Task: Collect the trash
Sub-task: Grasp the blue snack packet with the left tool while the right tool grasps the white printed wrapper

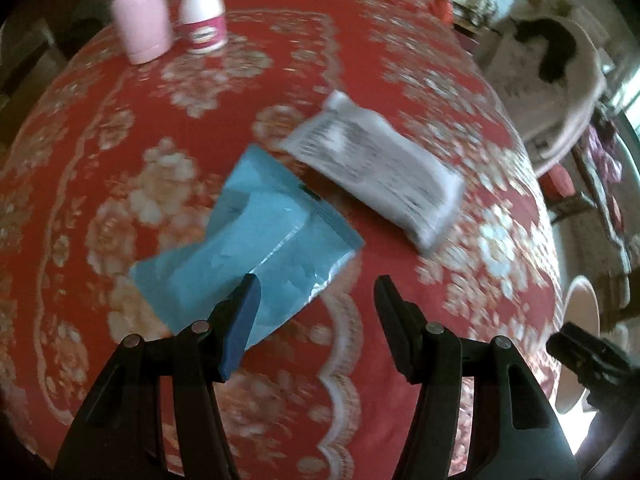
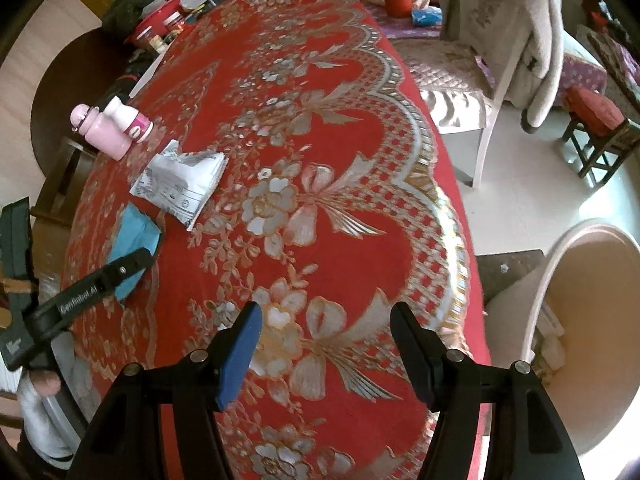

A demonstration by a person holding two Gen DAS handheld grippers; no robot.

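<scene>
Nearest in the left wrist view, the left gripper is pointing steeply down over the red floral tablecloth, its jaws standing apart with nothing between them. Its blue-padded finger is overlapping the near edge of the blue wrapper, which is lying flat on the cloth at about 11 o'clock from the fingertips; whether the pad is touching it I cannot tell. Just beyond, at roughly 1 o'clock, the white printed wrapper is lying beside the blue one, their near corners almost meeting. Farther off, at 10 o'clock near the table's far edge, a pink bottle and a white bottle with a pink label are standing upright side by side. The whole left view is blurring slightly.

In the right wrist view, the right gripper is hovering over a flower pattern of the cloth, jaws parted and empty, well apart from both wrappers. At 9 o'clock the left gripper is reaching over the blue wrapper. Beyond it, at 10 o'clock, the white printed wrapper is resting crumpled, and farther still the pink bottle is standing. At 3 o'clock, off the table, a round beige bin is sitting on the floor.
</scene>
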